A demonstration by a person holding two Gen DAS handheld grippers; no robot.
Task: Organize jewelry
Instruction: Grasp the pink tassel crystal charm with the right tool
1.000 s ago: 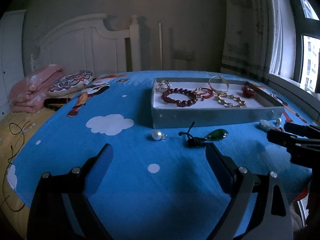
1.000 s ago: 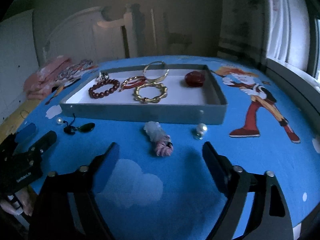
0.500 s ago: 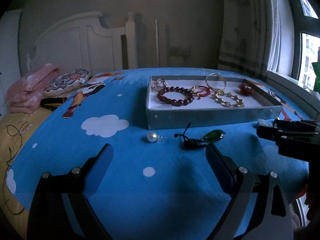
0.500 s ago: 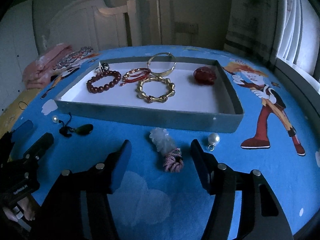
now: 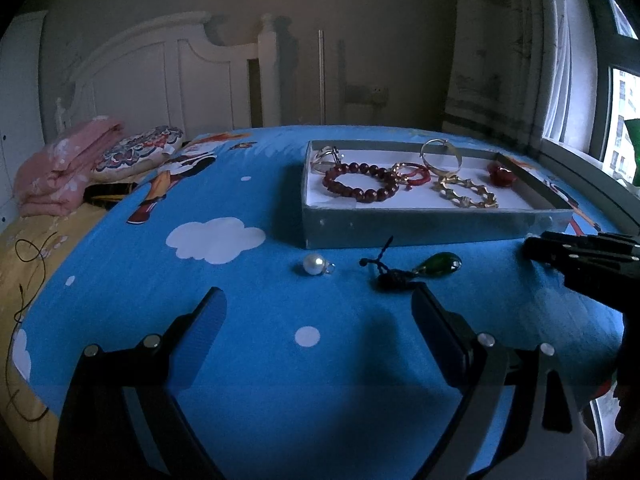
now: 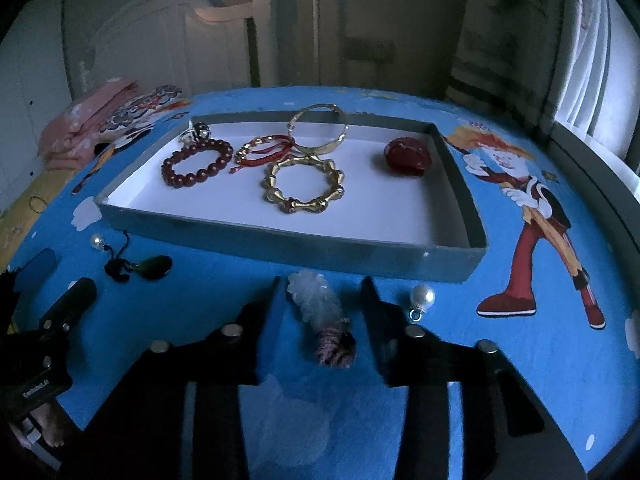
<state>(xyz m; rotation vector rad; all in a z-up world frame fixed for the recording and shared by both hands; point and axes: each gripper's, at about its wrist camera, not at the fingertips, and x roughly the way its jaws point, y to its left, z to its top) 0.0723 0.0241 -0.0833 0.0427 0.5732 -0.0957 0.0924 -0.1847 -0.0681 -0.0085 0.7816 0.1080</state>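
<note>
Narrowed from wide a second ago, the right hand-held gripper is closing around the white-and-pink tassel charm, lying lengthwise between its jaws, lower centre, before the tray. Left hand-held gripper hangs open.

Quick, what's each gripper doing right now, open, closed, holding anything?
Left gripper: open, holding nothing.
Right gripper: jaws closing around the translucent white and pink beaded trinket on the blue bedsheet; pads not yet pressing on it.

Both views are dim and bluish, lit only by daylight from the window (at right). Fisheye edges curve into black corners; the foreground lies in shadow.
</note>
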